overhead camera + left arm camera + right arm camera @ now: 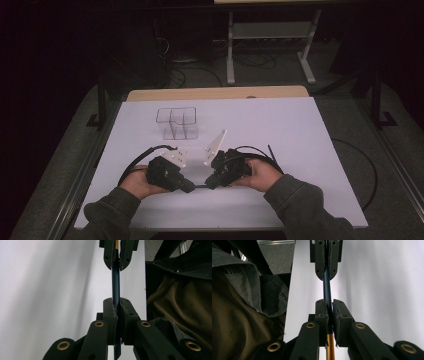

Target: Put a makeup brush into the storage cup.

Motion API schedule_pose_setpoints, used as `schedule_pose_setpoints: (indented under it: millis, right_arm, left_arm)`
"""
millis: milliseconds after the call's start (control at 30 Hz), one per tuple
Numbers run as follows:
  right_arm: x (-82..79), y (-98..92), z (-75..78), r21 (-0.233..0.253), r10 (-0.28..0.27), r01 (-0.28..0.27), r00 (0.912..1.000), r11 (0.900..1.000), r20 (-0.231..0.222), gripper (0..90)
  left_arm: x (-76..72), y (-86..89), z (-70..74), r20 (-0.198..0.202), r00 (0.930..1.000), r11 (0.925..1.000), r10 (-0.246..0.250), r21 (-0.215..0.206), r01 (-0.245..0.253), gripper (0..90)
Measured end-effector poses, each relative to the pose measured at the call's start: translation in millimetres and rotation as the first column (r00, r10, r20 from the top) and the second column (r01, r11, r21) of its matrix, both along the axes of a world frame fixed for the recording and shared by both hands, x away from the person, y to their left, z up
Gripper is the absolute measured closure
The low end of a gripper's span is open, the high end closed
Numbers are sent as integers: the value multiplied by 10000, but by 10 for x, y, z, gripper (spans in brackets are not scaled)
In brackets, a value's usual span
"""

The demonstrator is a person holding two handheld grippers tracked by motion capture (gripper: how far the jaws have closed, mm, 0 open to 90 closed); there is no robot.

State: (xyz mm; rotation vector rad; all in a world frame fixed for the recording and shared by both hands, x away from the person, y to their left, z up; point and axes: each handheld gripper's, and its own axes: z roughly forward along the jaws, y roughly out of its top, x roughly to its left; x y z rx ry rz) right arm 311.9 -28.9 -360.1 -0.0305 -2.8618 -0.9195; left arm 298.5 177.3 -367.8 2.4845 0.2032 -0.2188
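A thin dark blue pen (200, 186) with a gold end (330, 345) hangs level just above the white table (280, 130), near its front edge. Both grippers face each other and each is shut on one end of it. My left gripper (189, 187) clamps the blue end (115, 282), with the right gripper's jaws closed on the pen farther along. My right gripper (210, 183) clamps where blue meets gold (327, 287). A hand holds each gripper from below.
A clear plastic organiser (176, 124) with several compartments stands behind the grippers, left of the middle. Black cables (137, 160) loop beside each hand. A wooden strip (215, 93) edges the far side. A person's olive jacket (180, 315) is close behind the front edge.
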Motion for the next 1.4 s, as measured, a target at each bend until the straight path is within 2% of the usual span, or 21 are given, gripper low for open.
schedule_pose_setpoints:
  millis: [300,633,1400]
  right_arm:
    - [6,-2,6,66,-1,2,10000,10000,-48,807]
    - [7,-27,-11,126,9,-9,10000,9999,-51,729]
    - [31,-277,-45,498,-355,358,9993,9981,-78,663]
  left_arm:
    - [0,19,10,2,10000,9999,16,-113,-16,844]
    - [-11,41,23,70,10000,9998,11,-220,-10,846]
    - [-5,106,48,210,9998,9995,53,-315,-47,846]
